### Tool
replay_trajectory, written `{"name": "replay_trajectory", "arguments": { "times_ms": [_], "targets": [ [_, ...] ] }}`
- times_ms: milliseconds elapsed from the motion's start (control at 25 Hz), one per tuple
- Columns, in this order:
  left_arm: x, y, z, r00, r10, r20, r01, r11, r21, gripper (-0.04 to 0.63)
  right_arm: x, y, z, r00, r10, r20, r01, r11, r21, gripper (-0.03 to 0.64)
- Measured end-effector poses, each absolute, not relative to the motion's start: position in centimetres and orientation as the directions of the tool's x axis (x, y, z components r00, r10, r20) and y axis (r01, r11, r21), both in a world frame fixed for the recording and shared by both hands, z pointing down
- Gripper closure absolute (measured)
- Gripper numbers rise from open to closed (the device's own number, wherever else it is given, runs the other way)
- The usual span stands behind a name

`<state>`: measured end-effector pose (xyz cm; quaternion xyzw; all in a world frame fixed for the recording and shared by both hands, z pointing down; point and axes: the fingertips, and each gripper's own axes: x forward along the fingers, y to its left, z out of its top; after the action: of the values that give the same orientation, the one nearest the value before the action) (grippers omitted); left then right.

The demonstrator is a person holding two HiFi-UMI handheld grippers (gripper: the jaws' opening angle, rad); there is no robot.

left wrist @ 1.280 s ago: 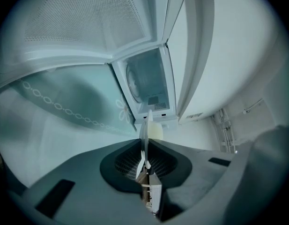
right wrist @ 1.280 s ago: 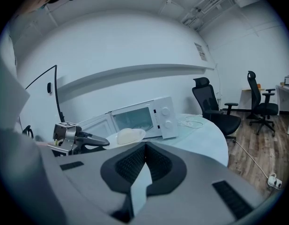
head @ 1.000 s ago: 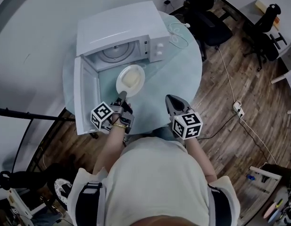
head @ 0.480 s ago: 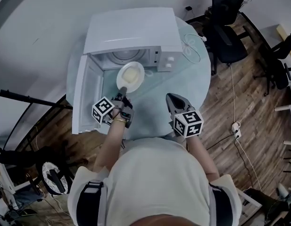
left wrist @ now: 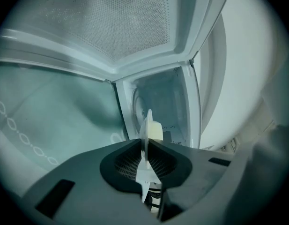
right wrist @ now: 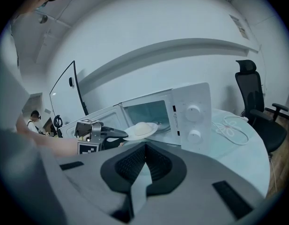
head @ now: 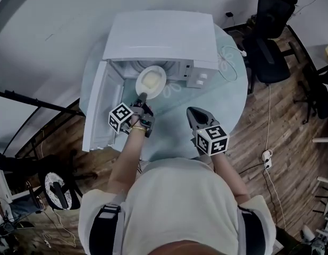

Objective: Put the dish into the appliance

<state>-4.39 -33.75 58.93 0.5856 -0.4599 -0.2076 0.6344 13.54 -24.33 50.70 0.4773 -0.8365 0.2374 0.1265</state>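
A white plate point(head: 151, 80) with a pale mound of food on it hangs at the mouth of the open white microwave point(head: 164, 36). My left gripper point(head: 141, 101) is shut on the plate's near rim. In the left gripper view the plate point(left wrist: 146, 125) stands edge-on between the pads, with the oven cavity point(left wrist: 160, 102) straight ahead. The right gripper view shows the plate point(right wrist: 142, 129) level beside the microwave's knob panel point(right wrist: 193, 118). My right gripper point(head: 194, 116) hovers shut and holds nothing, over the table to the right of the plate.
The microwave door point(head: 102, 110) is swung out to the left, beside my left gripper. The round glass table point(head: 217, 102) carries a white cable point(head: 229, 68) right of the oven. A black office chair point(head: 270, 47) stands beyond the table's right edge.
My left gripper has carried the plate forward, from over the table in front of the oven to the oven's opening. The right gripper has stayed in place.
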Motion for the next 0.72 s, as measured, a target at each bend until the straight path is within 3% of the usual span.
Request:
{"name": "replay_trajectory", "arguments": {
  "times_ms": [720],
  "targets": [
    [-5.0, -38.0, 61.6, 0.417, -0.828, 0.375, -0.256, 0.289, 0.923, 0.558, 13.5, -27.3, 52.3, -0.562, -0.679, 0.471, -0.827, 0.474, -0.303, 0.610]
  ]
}}
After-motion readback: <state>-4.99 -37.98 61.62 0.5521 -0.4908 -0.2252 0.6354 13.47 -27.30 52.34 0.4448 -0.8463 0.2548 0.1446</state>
